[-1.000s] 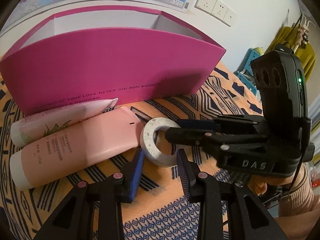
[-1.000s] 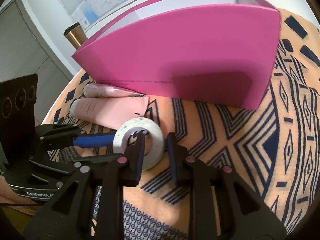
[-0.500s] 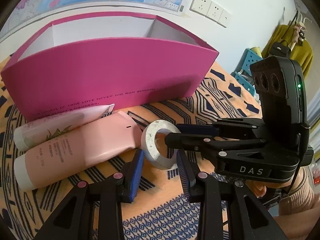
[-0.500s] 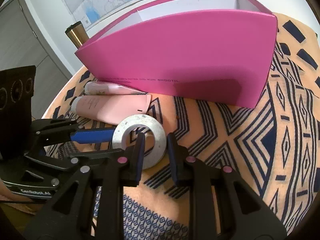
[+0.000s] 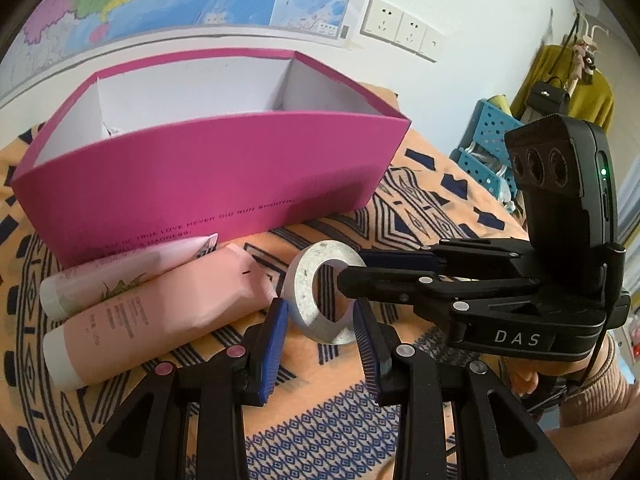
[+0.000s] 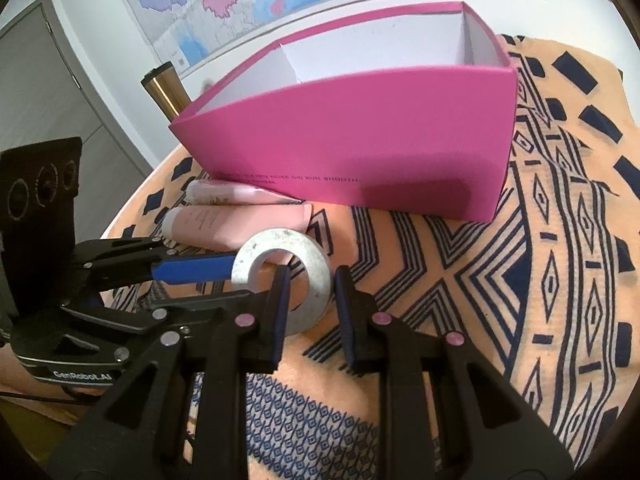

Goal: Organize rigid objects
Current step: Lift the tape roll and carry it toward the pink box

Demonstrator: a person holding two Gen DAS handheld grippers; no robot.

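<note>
Meanwhile, a white tape roll point(image 5: 320, 292) was being held just above the patterned table point(image 6: 520, 280), in front of an open pink box point(image 5: 208, 176).

The right hand-held gripper point(image 5: 352, 274) pinched the ring's wall, one finger through the hole and one outside, so the roll stood tilted on edge and looked clear of the cloth. The left hand-held gripper point(image 5: 318, 330) sat just beside the roll with its blue pads partly spread on either side of the ring's lower edge; whether they touched it I could not tell. Two pink tubes point(image 5: 160, 300) lay side by side on the table against the box's front wall. What showed of the box's white inside was nearly bare; something small and pale showed near its left corner, unclear what. By my judgement the sorting had hardly begun: the roll and both tubes were yet to go in.
</note>
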